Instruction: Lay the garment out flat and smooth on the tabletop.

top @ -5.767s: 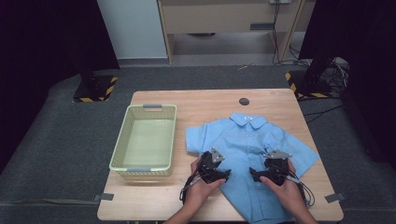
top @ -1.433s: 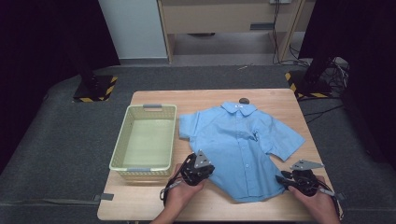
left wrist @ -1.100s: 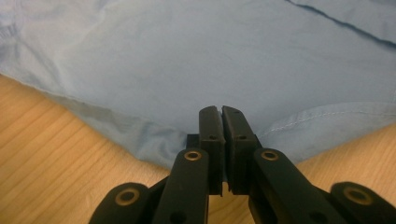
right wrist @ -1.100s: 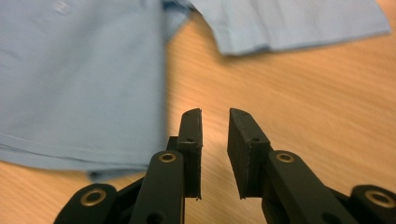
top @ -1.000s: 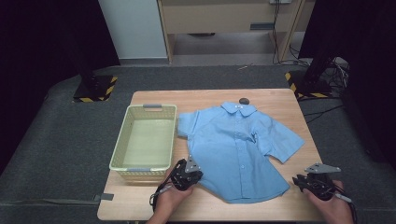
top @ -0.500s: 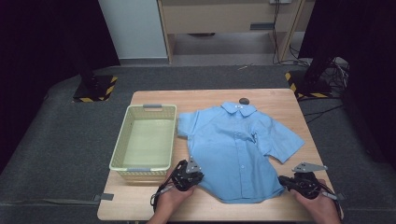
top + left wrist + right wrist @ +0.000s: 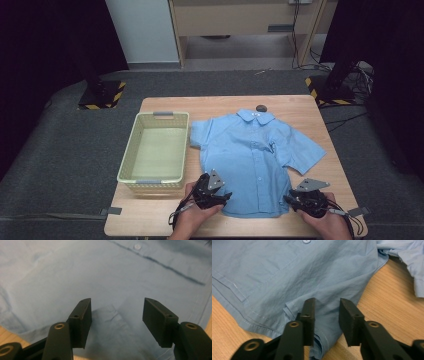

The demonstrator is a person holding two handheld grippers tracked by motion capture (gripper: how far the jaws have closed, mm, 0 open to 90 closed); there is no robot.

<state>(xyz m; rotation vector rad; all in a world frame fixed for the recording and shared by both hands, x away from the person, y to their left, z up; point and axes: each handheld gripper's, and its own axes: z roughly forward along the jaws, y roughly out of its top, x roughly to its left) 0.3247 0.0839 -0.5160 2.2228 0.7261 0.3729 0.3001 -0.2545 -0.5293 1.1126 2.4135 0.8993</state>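
A pale wooden surface (image 7: 165, 220) stands on dark grey carpet, with a light wall and a wooden cabinet behind it. The left tool (image 7: 226, 196) sits at the near edge of that surface with its jaws spread wide and nothing between them; in the left gripper view its tips (image 7: 116, 315) hover over the lower front of a blue short-sleeved shirt (image 7: 250, 160), whose hem lies just below the jaws and whose button placket runs away ahead of them. The right tool (image 7: 289, 200) is at the shirt's near right hem corner, its jaws narrowly parted and not clamped; in the right gripper view (image 7: 325, 315) a folded bit of hem (image 7: 317, 345) lies under and between them, with bare wood just to the right. Each tool is held by a hand coming in from the near edge. The shirt lies flat, collar pointing away from both tools, sleeves spread. Left of the left tool, just beside the shirt's sleeve, stands a pale green basket (image 7: 131, 165). Beyond the collar, a small dark round object (image 7: 261, 107) rests on the surface.
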